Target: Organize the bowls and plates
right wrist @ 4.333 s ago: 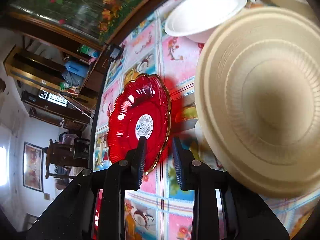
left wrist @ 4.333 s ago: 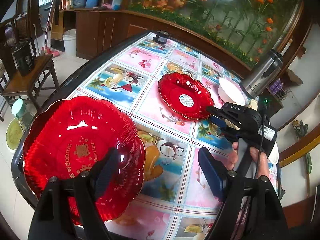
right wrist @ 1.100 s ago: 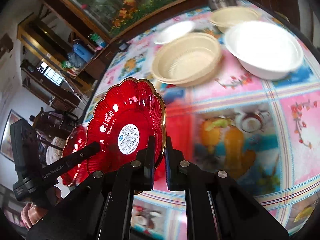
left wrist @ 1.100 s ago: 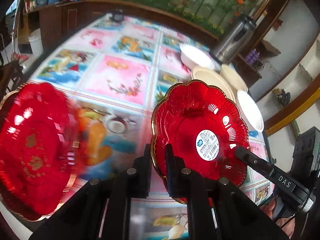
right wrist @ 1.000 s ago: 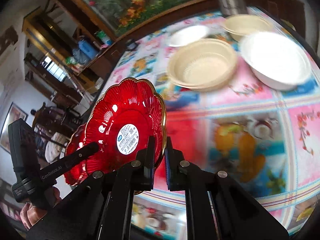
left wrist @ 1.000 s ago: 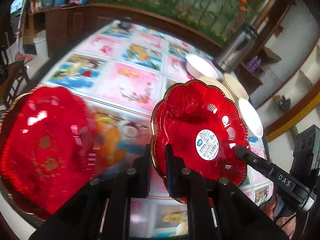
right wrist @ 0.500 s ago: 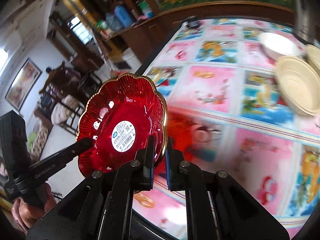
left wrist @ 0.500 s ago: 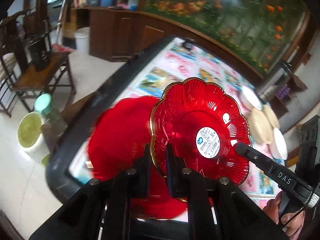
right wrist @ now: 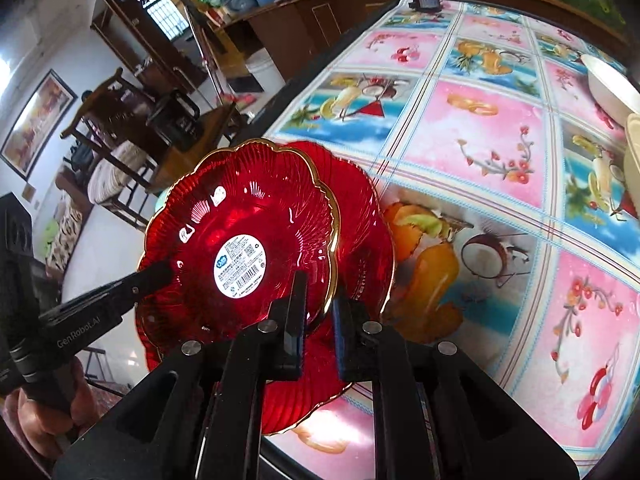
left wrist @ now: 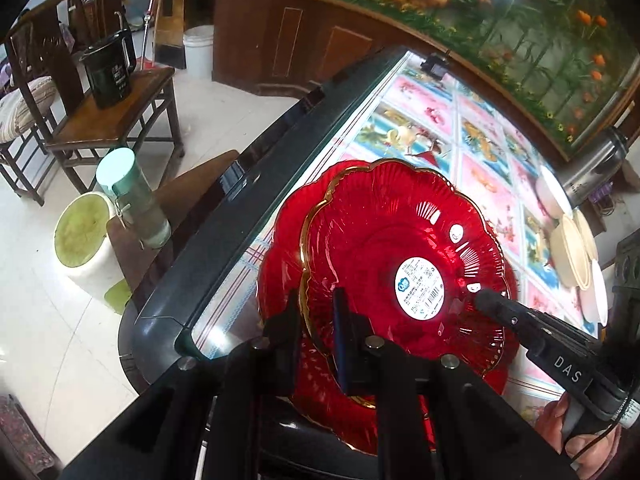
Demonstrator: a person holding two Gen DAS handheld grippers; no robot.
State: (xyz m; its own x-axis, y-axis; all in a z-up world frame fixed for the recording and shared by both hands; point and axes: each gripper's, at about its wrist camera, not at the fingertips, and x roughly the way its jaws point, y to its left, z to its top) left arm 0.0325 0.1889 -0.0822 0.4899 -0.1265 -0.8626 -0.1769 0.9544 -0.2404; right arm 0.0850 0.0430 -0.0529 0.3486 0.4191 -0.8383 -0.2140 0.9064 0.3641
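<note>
The left wrist view is showing what the right misses: a wooden chair point(left wrist: 120, 120) carrying a black jug point(left wrist: 109, 74), a mint-capped bottle point(left wrist: 134, 200) on the floor side, and, far right, stacked cream bowls point(left wrist: 572, 252) beside a steel flask point(left wrist: 592, 168). Both views are showing the left gripper point(left wrist: 316, 320) and right gripper point(right wrist: 318, 312) each clamped on the gold rim of the scalloped red glass plate with a white barcode sticker point(left wrist: 400, 256), which is hanging tilted over a larger red plate point(right wrist: 360, 220) (only partly visible) lying near the edge of the fruit-patterned table point(right wrist: 480, 132). The right wrist view is adding a framed picture point(right wrist: 36, 120) on the wall at left.
</note>
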